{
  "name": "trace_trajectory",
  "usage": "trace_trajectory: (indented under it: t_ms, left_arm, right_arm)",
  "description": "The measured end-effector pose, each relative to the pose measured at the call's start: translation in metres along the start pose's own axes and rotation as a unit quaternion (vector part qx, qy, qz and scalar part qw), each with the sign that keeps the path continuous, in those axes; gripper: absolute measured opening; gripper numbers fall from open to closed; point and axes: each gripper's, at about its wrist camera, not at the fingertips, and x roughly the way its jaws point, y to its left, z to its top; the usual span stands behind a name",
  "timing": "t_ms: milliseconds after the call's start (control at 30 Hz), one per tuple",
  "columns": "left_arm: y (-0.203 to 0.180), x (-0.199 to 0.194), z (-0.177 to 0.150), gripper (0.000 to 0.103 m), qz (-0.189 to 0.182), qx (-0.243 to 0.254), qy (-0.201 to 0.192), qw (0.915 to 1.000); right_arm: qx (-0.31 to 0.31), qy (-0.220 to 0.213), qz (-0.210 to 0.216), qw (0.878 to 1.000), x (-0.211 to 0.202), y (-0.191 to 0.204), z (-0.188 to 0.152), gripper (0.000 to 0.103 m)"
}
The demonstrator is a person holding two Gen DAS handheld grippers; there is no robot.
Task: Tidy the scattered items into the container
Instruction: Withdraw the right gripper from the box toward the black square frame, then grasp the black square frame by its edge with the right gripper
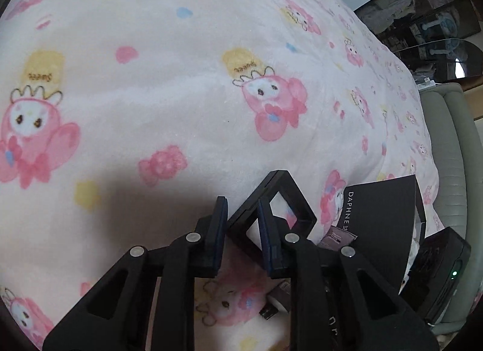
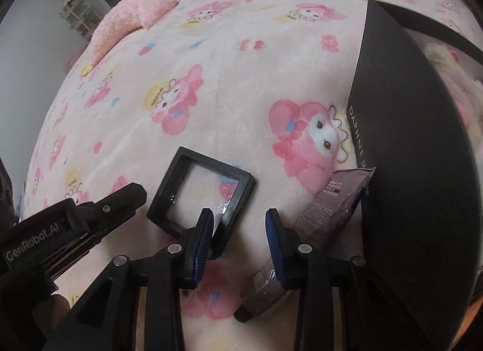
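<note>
On the pink cartoon-print blanket [image 2: 229,85], a black square display frame with a clear film window [image 2: 200,197] lay flat, with a grey-purple sachet [image 2: 332,203] at about three o'clock of it, leaning against the black DAPHNE box [image 2: 401,170]. The box stood open at the frame's two o'clock, something pale and fluffy already inside.

The right gripper [image 2: 238,242] hung above the gap between frame and sachet, jaws parted and holding nothing; its left pad overlapped the frame's near corner in view. In its own camera, the left gripper [image 1: 241,230] pointed down at the frame [image 1: 271,209], jaws narrowly apart and empty, one pad seeming to sit over the frame's rim; whether it touched, I could not tell. A small USB plug [image 1: 273,305] lay at six o'clock, beneath that gripper.

The likely trouble: both grippers crowded the same frame and could knock together. The thin rim on soft fleece might sink or skid from a narrow pinch, and a pad pressing the film could dent it. The sachet could slide flat if the box were nudged.
</note>
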Motion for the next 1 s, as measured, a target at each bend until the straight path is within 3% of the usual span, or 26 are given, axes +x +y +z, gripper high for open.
trace_trajectory:
  t_ms: [100, 167, 267, 400, 500, 633, 733, 1000]
  left_arm:
    - [-0.001, 0.004, -0.008, 0.017, 0.008, 0.011, 0.02, 0.9997]
    - [-0.002, -0.001, -0.02, 0.015, 0.02, 0.025, 0.023, 0.9992]
    - [0.008, -0.006, -0.039, 0.01, -0.02, 0.002, 0.054, 0.9983]
    - [0.016, -0.02, -0.029, 0.01, -0.014, -0.024, 0.011, 0.9995]
    - [0.017, -0.021, -0.01, 0.01, -0.035, -0.032, -0.007, 0.9988]
    - [0.007, 0.004, 0.008, 0.012, -0.035, -0.011, 0.019, 0.9991]
    - [0.0, 0.016, 0.008, 0.015, -0.015, 0.003, 0.033, 0.9993]
    - [0.017, 0.0, -0.032, 0.016, -0.025, -0.021, 0.058, 0.9978]
  right_arm:
    - [0.014, 0.009, 0.023, 1.0, 0.011, -0.006, 0.001, 0.029]
    - [0.006, 0.007, 0.032, 0.999, 0.011, -0.003, 0.0, 0.017]
    - [-0.023, 0.0, 0.035, 0.999, 0.003, 0.006, -0.004, 0.015]
    - [-0.042, -0.004, 0.025, 0.999, -0.002, 0.009, -0.004, 0.015]
    - [-0.03, -0.001, 0.015, 0.999, 0.003, 0.002, 0.002, 0.015]
    - [-0.023, 0.003, 0.019, 1.0, 0.009, -0.001, 0.005, 0.017]
    - [-0.023, 0.009, 0.03, 0.999, 0.017, -0.004, 0.006, 0.017]
    - [-0.054, -0.004, 0.043, 0.998, -0.002, 0.003, -0.001, 0.018]
